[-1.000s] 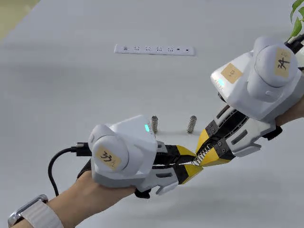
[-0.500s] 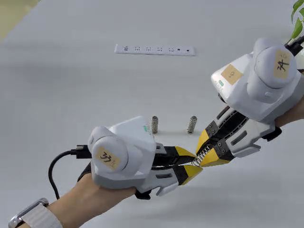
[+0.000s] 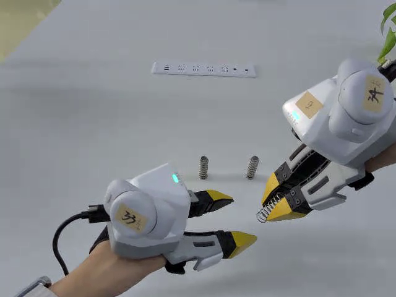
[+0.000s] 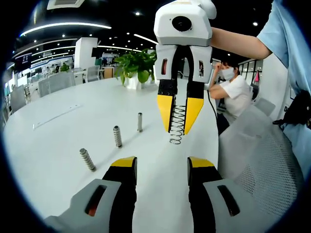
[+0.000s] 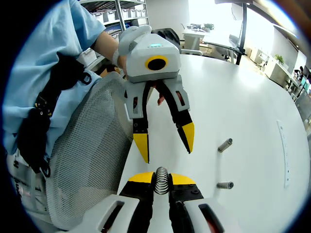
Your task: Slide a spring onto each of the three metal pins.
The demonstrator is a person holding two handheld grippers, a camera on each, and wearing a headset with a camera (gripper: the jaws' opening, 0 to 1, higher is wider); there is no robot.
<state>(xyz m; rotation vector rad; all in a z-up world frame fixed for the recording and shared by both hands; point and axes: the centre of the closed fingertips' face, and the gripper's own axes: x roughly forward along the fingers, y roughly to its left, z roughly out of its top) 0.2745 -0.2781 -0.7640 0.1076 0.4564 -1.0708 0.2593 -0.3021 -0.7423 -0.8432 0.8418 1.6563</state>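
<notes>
My right gripper (image 3: 276,202) is shut on a small coil spring (image 3: 265,211), which sticks out past its yellow tips. In its own view the spring (image 5: 162,180) sits clamped between the jaws at the bottom. My left gripper (image 3: 237,218) hovers open and empty just left of it, tips apart from the spring. Two pins with springs on them (image 3: 203,167) (image 3: 252,166) stand on the table behind. The left gripper view shows two sprung pins (image 4: 87,159) (image 4: 117,136) and a bare metal pin (image 4: 140,122) in a row, with the right gripper (image 4: 179,127) above them.
A white power strip (image 3: 203,68) lies at the far side of the white table (image 3: 93,136). Green plant leaves (image 3: 388,31) reach in at the top right. A mesh chair (image 5: 92,160) stands by the table's near edge, and a person (image 4: 233,92) sits beyond.
My left gripper's jaws, shut at the spring's lower end before, have opened and drawn back down and to the left. The right gripper keeps the spring.
</notes>
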